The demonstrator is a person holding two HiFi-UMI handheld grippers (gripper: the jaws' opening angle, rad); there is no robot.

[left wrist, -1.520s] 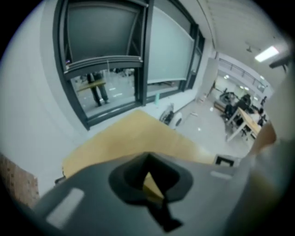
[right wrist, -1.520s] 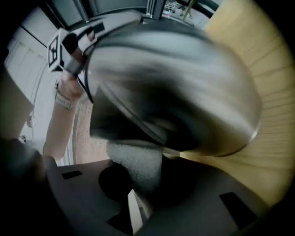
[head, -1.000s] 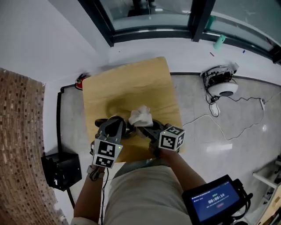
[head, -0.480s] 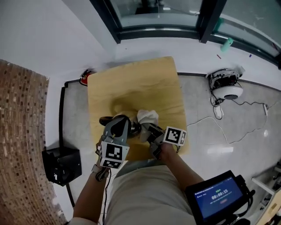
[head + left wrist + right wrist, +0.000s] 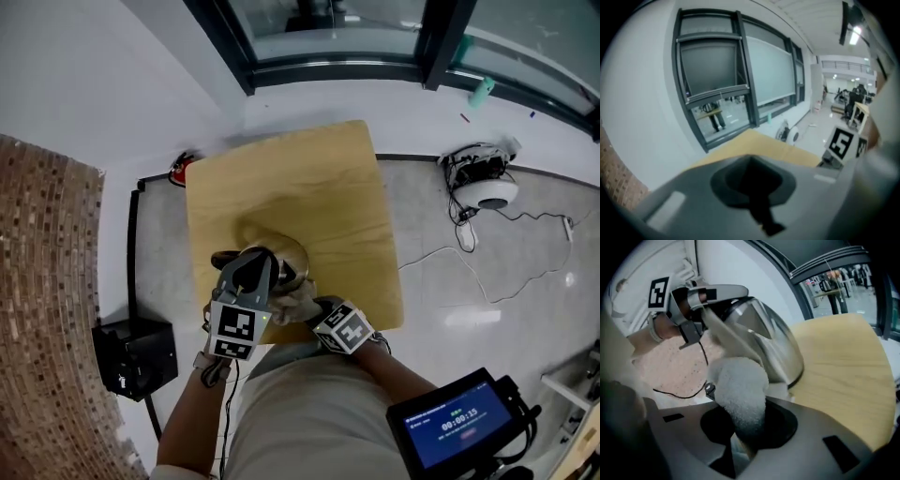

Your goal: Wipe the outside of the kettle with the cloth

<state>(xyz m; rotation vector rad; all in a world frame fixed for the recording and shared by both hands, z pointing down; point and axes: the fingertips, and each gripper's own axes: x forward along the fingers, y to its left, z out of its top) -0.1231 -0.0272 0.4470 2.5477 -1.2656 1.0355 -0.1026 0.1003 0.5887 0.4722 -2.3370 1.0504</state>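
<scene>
Jaws of right gripper point(image 5: 306, 302) clamp cloth point(image 5: 740, 390) against kettle point(image 5: 764, 338) at table's point(image 5: 347, 187) near edge; left gripper point(image 5: 251, 272) grips the handle; open tabletop lies beyond.

Steel kettle point(image 5: 287, 253) on square wooden table point(image 5: 309, 178)

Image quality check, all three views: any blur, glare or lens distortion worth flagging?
Head view: sharp, glare patches on the floor. Left gripper view: heavy fisheye, window frames bow, dark corners, near foreground defocused. Right gripper view: cloth soft at close range, bright reflections on the kettle, same dark corners.
</scene>
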